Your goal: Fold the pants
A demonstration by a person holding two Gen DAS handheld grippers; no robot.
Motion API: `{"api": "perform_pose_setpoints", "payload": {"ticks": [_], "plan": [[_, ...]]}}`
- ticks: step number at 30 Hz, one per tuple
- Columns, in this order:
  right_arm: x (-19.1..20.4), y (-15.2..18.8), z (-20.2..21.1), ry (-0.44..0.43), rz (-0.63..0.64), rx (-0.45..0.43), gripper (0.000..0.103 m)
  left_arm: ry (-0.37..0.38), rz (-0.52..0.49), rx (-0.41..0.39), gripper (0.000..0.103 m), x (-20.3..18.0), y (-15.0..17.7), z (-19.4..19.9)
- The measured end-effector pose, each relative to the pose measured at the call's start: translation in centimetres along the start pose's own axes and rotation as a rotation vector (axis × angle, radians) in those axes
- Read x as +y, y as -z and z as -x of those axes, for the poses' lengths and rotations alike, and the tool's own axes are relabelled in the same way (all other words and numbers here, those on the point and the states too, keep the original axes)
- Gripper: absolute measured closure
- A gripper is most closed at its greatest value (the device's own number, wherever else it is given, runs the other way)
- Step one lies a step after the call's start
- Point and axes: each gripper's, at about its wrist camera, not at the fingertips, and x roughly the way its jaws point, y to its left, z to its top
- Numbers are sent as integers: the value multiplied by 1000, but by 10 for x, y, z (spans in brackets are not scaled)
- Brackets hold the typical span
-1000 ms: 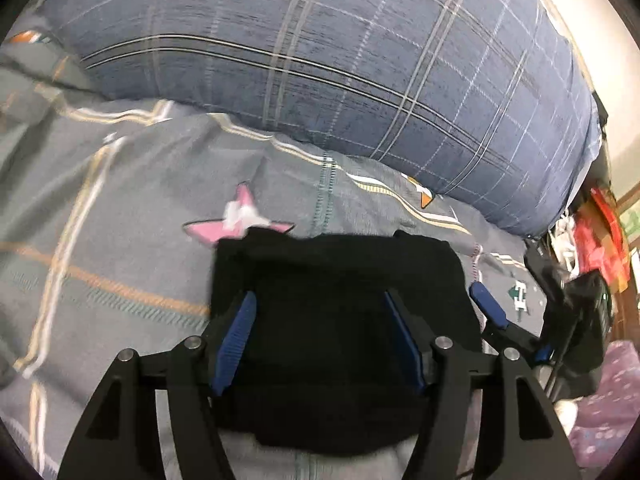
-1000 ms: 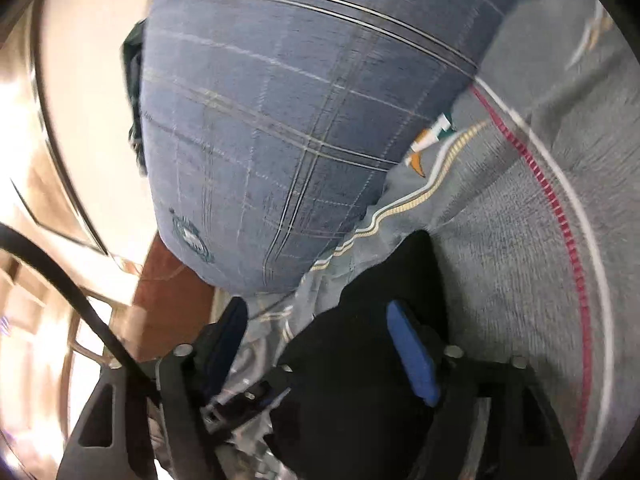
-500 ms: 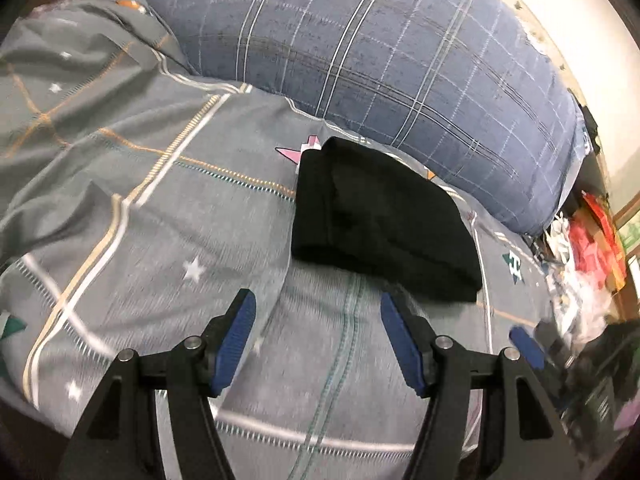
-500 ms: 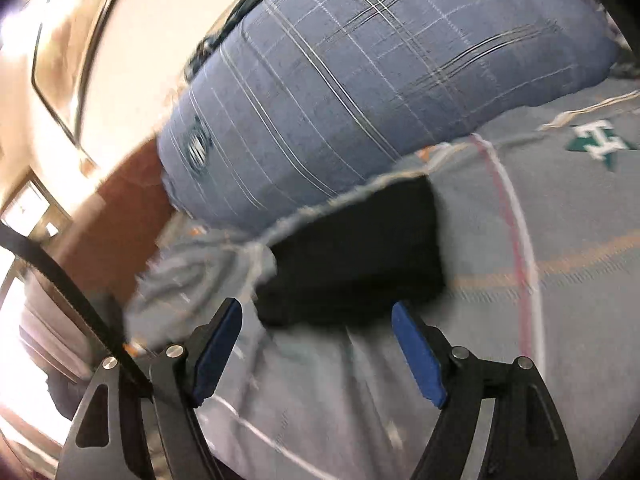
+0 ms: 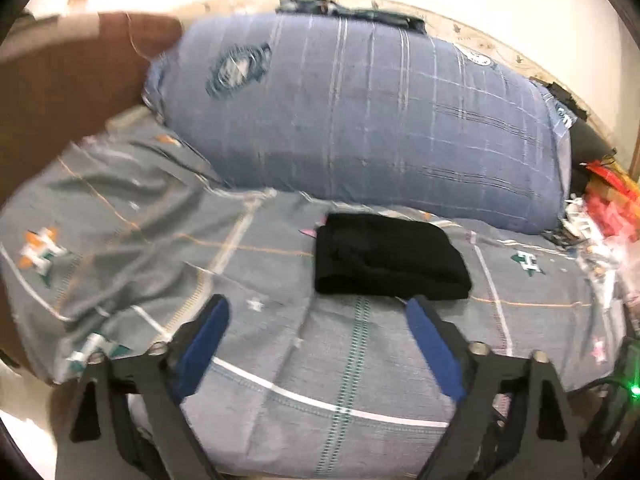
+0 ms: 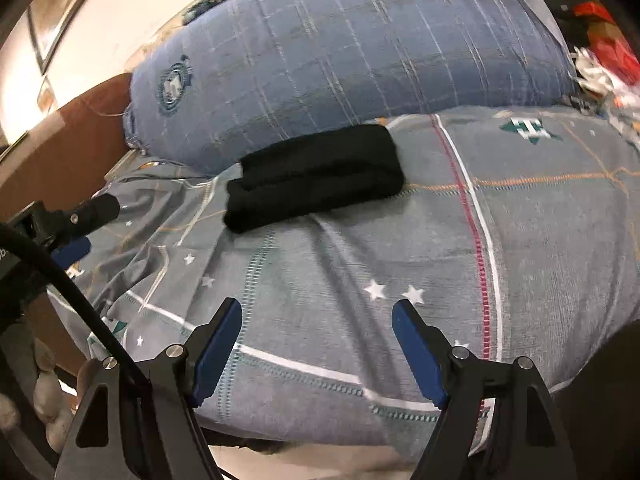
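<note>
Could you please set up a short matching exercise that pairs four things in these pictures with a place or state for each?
Things:
1. pants
2. pillow
3. left hand-held gripper
4. bedspread

Places or states:
A. blue plaid, lying behind the black bundle
B. jaws opening, nothing between them
C. black, folded into a compact bundle on the bed
D. grey, printed with stars and lines

Pairs: 1-C, 2-A, 3-B, 4-D
</note>
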Motion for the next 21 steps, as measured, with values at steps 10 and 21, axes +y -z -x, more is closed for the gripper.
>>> {"api": "perform_pose_setpoints", "payload": {"ticks": [10,21], "plan": [[27,11,10,-5,72,-2,19,-8,-53,13,5,-11,17,15],[20,12,15,26,36,-8,18,54,-100,-5,5,-34,25,33]]}}
